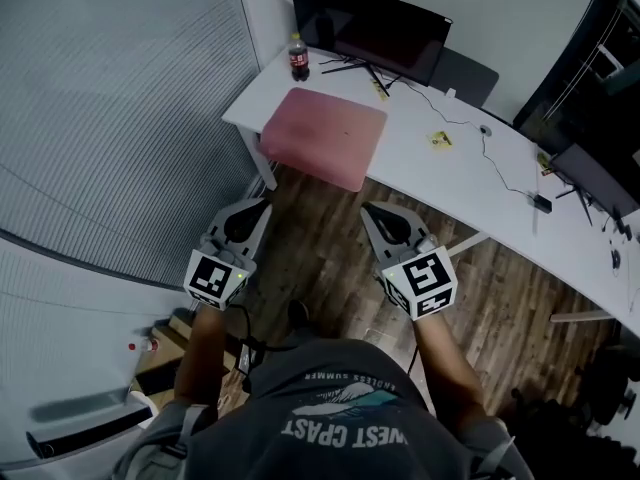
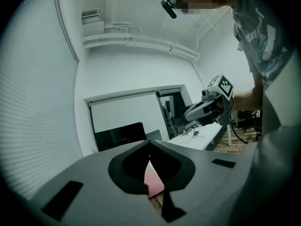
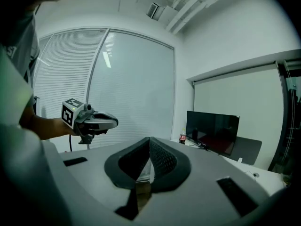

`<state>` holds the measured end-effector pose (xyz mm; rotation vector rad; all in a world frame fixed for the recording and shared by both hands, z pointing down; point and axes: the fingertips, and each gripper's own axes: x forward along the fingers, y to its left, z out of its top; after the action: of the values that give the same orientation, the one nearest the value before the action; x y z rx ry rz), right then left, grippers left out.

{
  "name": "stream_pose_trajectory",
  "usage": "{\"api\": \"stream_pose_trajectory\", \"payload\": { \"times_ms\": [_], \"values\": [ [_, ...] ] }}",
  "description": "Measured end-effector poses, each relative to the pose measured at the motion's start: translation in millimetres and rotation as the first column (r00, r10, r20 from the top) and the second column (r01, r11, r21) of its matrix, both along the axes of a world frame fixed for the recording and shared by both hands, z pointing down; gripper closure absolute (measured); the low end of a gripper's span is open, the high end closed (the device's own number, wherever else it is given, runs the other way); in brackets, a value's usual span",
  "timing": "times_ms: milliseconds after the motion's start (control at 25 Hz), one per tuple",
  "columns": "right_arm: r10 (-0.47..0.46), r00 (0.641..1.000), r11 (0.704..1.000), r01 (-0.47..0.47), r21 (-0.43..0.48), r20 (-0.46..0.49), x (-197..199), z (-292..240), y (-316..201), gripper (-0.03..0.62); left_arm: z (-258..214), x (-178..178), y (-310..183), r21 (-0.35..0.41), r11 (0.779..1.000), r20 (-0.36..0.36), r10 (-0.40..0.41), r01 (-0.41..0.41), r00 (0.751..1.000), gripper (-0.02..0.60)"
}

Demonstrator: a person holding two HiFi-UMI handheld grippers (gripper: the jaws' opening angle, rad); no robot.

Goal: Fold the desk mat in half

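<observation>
The pink desk mat (image 1: 325, 136) lies on the left end of the white desk (image 1: 450, 183), with its near edge at or just over the desk's front edge and its long side running along that edge. Both grippers hang short of the desk over the wooden floor, pointing at the mat. The left gripper (image 1: 256, 211) is clenched and empty, and so is the right gripper (image 1: 372, 211). The right looks slightly nearer, facing the mat's right near corner.

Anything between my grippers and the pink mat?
Nothing in the way: in the head view only wood floor shows between the left gripper, the right gripper and the pink mat; a white desk leg stands near the left one.
</observation>
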<state>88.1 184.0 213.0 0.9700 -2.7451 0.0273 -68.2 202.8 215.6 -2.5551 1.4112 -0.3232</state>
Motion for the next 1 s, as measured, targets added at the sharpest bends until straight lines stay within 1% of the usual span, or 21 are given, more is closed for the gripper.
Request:
{"api": "stream_pose_trajectory", "payload": {
  "times_ms": [200,560,800,1000],
  "values": [
    [0.030,1.000,1.000,-0.030,-0.002,-0.011,-33,1,-33,0.568,3,-35,-40,-0.006,1.000,-0.003,0.028,-0.028,1.000,0.565],
    [0.085,0.996,0.996,-0.085,-0.003,-0.037,-68,4,-83,0.568,6,-75,-94,-0.017,0.997,-0.021,0.077,-0.077,0.997,0.565],
    [0.108,0.990,0.994,-0.107,0.011,-0.093,-90,12,-109,0.568,19,-108,-125,-0.023,0.995,-0.017,0.098,-0.098,0.995,0.565],
    [0.116,0.986,0.993,-0.115,0.012,-0.122,-102,27,-125,0.567,41,-125,-147,-0.045,0.994,-0.013,0.101,-0.102,0.995,0.565]
  ]
}}
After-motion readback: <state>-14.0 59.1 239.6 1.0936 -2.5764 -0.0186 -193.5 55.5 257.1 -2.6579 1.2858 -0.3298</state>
